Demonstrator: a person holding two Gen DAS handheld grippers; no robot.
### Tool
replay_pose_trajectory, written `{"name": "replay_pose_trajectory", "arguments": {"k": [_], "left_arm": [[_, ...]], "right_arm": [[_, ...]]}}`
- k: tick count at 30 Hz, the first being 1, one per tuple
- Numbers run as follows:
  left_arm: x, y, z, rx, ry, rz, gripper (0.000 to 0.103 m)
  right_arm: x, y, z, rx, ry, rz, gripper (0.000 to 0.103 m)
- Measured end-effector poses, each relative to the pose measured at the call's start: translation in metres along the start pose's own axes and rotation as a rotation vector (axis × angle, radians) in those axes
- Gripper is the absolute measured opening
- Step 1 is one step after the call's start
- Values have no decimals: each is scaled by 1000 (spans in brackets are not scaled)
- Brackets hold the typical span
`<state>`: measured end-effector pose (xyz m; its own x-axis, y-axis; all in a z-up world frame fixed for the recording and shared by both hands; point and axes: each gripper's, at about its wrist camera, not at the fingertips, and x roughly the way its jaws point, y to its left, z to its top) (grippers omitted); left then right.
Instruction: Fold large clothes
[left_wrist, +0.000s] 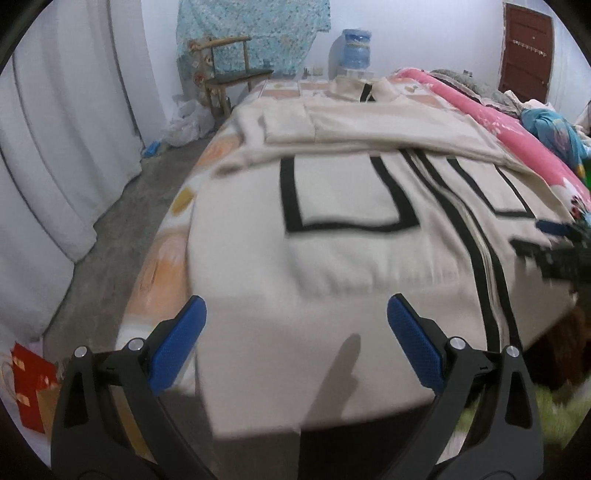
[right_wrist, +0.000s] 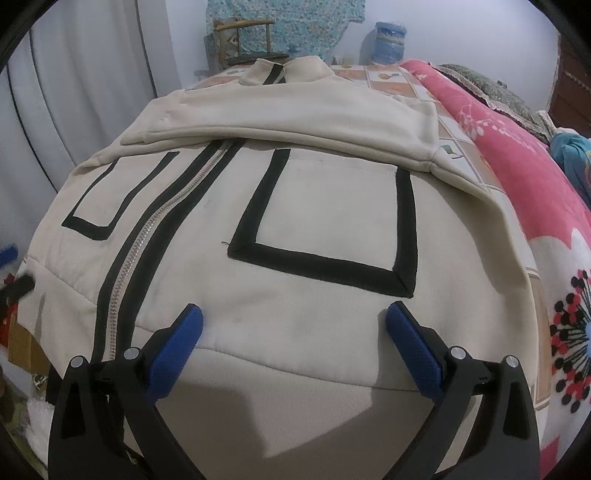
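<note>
No readable text anywhere (no labels, brands, numbers).

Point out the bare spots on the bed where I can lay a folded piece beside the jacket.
Bare patterned sheet shows between the cream jacket and the pink blanket, and past the collar at the far end. The near end is crowded: the jacket covers it, and both open grippers, left and right, hover there.

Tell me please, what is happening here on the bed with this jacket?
A person holding a gripper in each hand is folding a cream jacket with black trim, spread front-up on the bed. Both sleeves already lie folded across the chest. The left gripper and right gripper hover over the hem end, jaws open, holding nothing. The bottom has not yet been folded up.
</note>
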<state>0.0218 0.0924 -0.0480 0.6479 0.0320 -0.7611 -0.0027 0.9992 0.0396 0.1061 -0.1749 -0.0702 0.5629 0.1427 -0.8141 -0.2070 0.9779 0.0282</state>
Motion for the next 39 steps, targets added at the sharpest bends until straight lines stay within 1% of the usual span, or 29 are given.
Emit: {"name": "replay_pose_trajectory", "arguments": {"k": [2,3,4,7,8,10,13,16,19,22,24,27,31,34,36,39], "left_arm": [[-7,5,-17,-26,14,-17,95],[-9,6,-22,-37,18,-25,93],[-12,8,-30,-56,25,-42,88],[-13,16,-42,-95,43,-45,78],[-12,20,-44,-114,48,-43,77],[-10,31,-44,-155,41,-35,76],[-5,41,-36,-198,26,-49,75],[4,48,-27,-204,22,-51,75],[18,58,-20,-227,44,-73,72],[25,64,-18,-249,49,-115,72],[28,64,-18,-245,56,-130,72],[34,68,-20,-270,80,-183,72],[39,75,-28,-350,115,-281,71],[38,73,-35,-379,129,-331,71],[34,71,-37,-388,125,-366,71],[22,72,-37,-396,89,-455,71]], "right_arm": [[0,0,0,-3,0,2,97],[-1,0,0,-4,0,3,97],[-1,0,-1,-4,0,3,97],[-1,0,-1,-3,0,2,97],[-1,0,-1,-3,0,0,97],[-1,-1,-1,-3,1,2,97],[-1,-1,0,-3,4,1,97],[-1,0,0,1,2,-2,97],[0,0,1,5,7,-7,97],[0,0,1,4,11,-7,97],[0,0,1,6,7,-8,97],[0,0,1,10,-1,-10,97],[0,0,1,8,-1,-10,97],[0,0,0,6,0,-9,97],[0,0,0,7,-2,-9,97],[-1,0,0,7,-2,-9,97]]}}
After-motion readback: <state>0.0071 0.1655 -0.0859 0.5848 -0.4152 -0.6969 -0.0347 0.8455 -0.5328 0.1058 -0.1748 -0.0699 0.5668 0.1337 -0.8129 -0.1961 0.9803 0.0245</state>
